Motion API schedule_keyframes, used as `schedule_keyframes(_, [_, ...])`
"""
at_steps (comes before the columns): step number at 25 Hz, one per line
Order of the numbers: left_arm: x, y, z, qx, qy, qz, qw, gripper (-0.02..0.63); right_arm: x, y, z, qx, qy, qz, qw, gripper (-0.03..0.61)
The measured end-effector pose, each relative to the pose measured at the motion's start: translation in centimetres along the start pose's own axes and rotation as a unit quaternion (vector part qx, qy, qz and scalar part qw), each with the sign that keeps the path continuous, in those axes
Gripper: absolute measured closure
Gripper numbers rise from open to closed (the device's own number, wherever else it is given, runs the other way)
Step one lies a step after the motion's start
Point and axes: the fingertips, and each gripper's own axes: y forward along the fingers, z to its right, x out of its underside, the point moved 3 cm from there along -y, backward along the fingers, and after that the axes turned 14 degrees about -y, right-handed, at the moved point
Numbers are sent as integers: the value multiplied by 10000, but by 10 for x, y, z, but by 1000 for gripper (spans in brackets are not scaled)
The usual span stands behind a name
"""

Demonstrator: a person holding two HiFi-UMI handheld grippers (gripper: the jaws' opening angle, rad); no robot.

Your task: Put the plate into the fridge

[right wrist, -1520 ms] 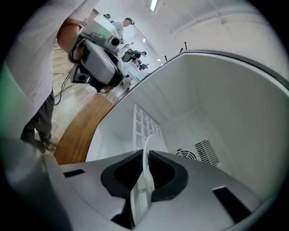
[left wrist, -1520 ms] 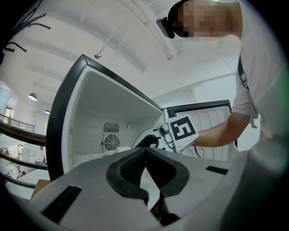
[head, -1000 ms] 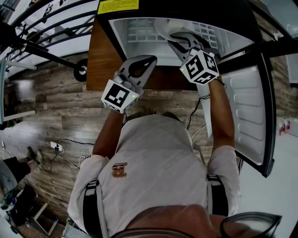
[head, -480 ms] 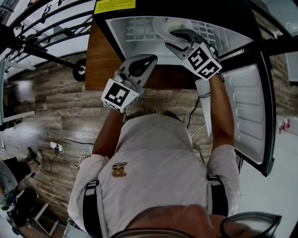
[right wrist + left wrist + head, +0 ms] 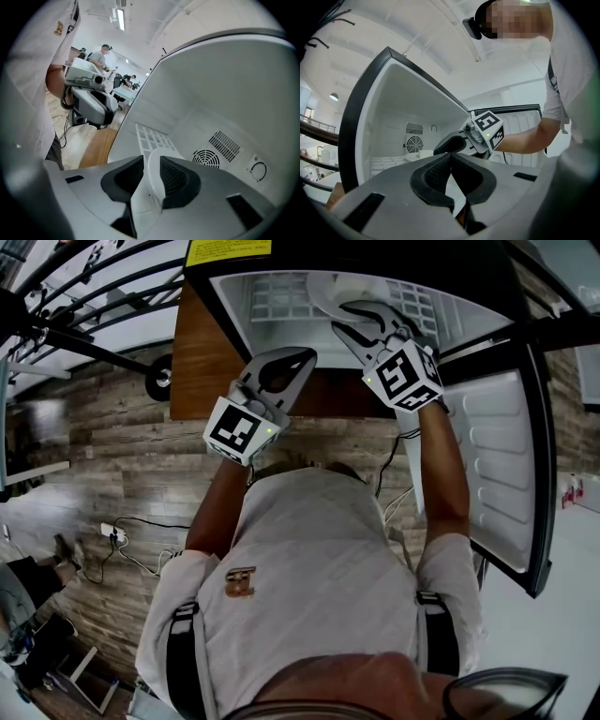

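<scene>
A white plate (image 5: 328,294) rests on the wire shelf (image 5: 279,298) inside the small open fridge (image 5: 234,329). My right gripper (image 5: 342,320) reaches into the fridge, and the plate's rim (image 5: 153,171) stands between its jaws with a thin gap at each pad. These jaws have just been closing a little from their widest spread, and they do not press on the plate. My left gripper (image 5: 302,356) hangs level just outside the fridge's front, to the left of the right one. It is shut (image 5: 451,157) with nothing in it.
The fridge door (image 5: 506,465) stands open at the right. A brown wooden panel (image 5: 202,357) flanks the fridge on the left, above plank flooring. A round fan grille (image 5: 206,158) sits on the fridge's back wall. Cables lie on the floor at lower left (image 5: 131,540).
The right gripper's jaws went from tight on the plate's rim to wide apart, then narrowed slightly; its marker cube rolled a little. The left gripper stayed still.
</scene>
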Motion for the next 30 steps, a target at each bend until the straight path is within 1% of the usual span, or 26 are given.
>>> schedule_keyframes(6, [1,5,-1,39,11,4,10000,595,-4,-5,-7,333,-394,5,9987,498])
schedule_keyframes(11, [2,8,-1,82,36,2,10000,595,-6,-11,-13,538,-583,54,9968,517])
schedule_keyframes(14, [3,10,-3,114,62,45,9999,595,-11,-17,-14,663,-640,131,9957,525])
schedule_keyframes(20, [1,14,-3,102,22,-7,9999,595,-19,-27,-22,870,-671,193,9938,532])
schedule_keyframes(23, [2,15,-2,122,21,28,9999,595,-25,-31,-29,982,-488,295,9935,534])
schedule_keyframes(27, [3,14,-2,85,23,48,9999,595,-29,-37,-38,1047,-25,455,9935,537])
schedule_keyframes(30, [4,12,-1,105,48,99,9999,595,-31,-43,-40,1143,328,582,9912,538])
